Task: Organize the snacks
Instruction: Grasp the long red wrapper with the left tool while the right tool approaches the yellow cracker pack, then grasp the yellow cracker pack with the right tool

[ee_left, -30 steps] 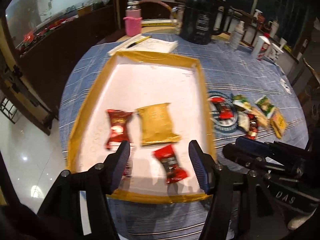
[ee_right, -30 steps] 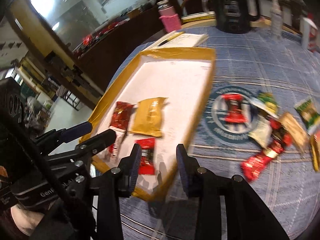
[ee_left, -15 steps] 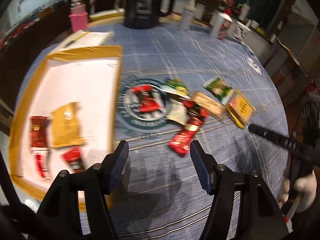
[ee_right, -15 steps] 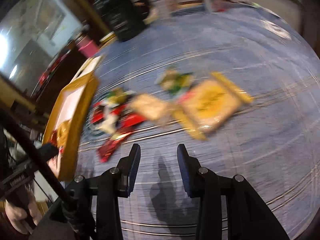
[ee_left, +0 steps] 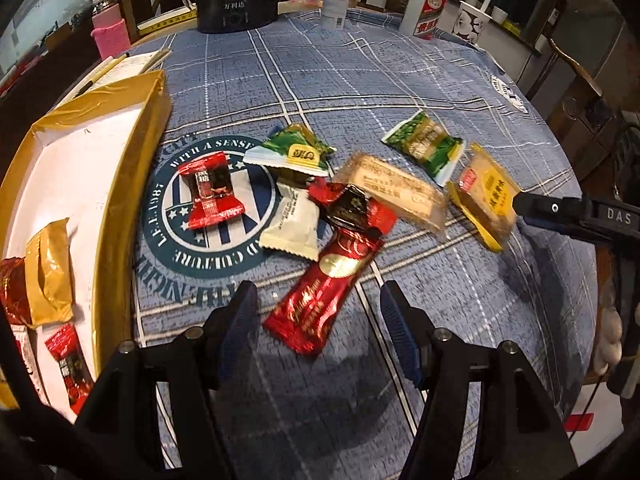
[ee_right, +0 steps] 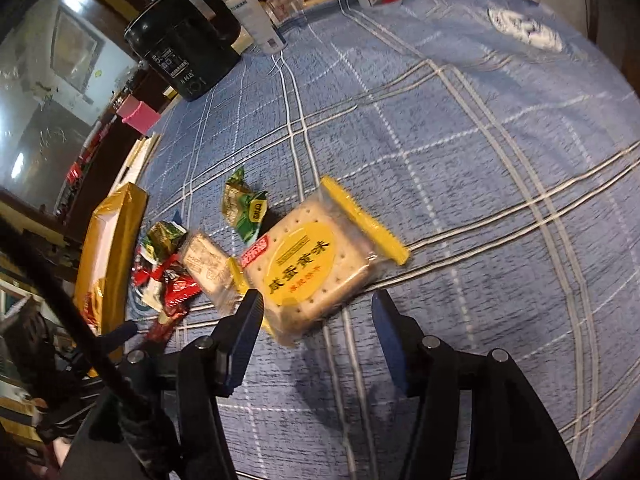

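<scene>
Lying loose on the blue plaid tablecloth (ee_left: pixel 400 80) beside the yellow-rimmed tray (ee_left: pixel 132 184), the long red snack packet (ee_left: pixel 320 292) reaches between the left gripper's (ee_left: pixel 316 320) half-spread, empty jaws, while the right gripper's (ee_right: pixel 316 320) jaws are opening around the yellow cracker pack (ee_right: pixel 308 264), not pressing it.

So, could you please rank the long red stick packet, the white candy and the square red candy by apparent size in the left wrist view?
1. Long red stick packet, clearly largest.
2. White candy and square red candy: look alike, not ranked.
</scene>
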Demonstrator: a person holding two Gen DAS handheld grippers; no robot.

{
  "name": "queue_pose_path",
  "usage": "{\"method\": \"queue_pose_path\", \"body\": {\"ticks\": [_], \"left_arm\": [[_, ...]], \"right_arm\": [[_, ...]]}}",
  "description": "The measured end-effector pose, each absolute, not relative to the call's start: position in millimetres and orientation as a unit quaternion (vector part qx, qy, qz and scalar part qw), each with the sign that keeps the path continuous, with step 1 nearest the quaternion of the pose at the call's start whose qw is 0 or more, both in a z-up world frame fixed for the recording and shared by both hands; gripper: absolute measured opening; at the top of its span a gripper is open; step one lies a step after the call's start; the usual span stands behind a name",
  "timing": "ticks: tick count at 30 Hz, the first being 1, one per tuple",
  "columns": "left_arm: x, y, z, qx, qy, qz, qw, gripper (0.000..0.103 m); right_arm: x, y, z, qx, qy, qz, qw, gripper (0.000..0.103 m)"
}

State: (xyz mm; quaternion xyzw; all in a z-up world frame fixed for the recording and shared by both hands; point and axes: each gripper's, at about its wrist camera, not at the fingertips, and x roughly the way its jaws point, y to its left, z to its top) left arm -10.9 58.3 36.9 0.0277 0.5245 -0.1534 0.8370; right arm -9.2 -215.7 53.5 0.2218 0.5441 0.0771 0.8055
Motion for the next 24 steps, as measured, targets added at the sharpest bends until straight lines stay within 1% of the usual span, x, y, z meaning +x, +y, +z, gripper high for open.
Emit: {"method": "queue_pose_path", "body": {"ticks": [7, 8, 9, 10, 11, 12, 15, 19, 22, 23, 24], "left_arm": [[-2, 47, 26, 0.053, 0.531, -0.168, 0.829, 0.065], [-3, 45, 26, 0.059, 0.53, -0.168, 0.829, 0.063], [-4, 43, 26, 0.064, 0.529, -0.168, 0.829, 0.054], [-6, 42, 26, 0.072, 0.527, -0.164, 0.831, 0.047], [-7, 40, 27, 0.08, 0.526, -0.161, 0.831, 0.036], [-7, 40, 27, 0.078, 0.526, -0.162, 0.831, 0.03], [-6, 43, 27, 0.066, 0.527, -0.161, 0.832, 0.029], [-7, 43, 27, 0.059, 0.522, -0.16, 0.836, 0.03], [-6, 42, 27, 0.056, 0.518, -0.165, 0.837, 0.036], [-5, 40, 27, 0.056, 0.517, -0.167, 0.837, 0.041], [-6, 39, 26, 0.059, 0.516, -0.167, 0.838, 0.041]], "right_arm": [[9, -207, 52, 0.221, 0.554, 0.071, 0.8, 0.059], [12, -205, 52, 0.218, 0.555, 0.069, 0.8, 0.06], [16, -202, 53, 0.212, 0.556, 0.067, 0.801, 0.061], [20, -199, 54, 0.204, 0.557, 0.064, 0.802, 0.061], [24, -197, 54, 0.199, 0.558, 0.062, 0.803, 0.062], [28, -194, 54, 0.194, 0.561, 0.058, 0.802, 0.063], [37, -188, 52, 0.188, 0.568, 0.046, 0.8, 0.067], [45, -177, 47, 0.166, 0.574, 0.029, 0.801, 0.068], [51, -166, 47, 0.141, 0.572, 0.012, 0.808, 0.072], [52, -162, 46, 0.135, 0.572, 0.007, 0.809, 0.074], [54, -158, 46, 0.124, 0.571, 0.001, 0.811, 0.074]]}}
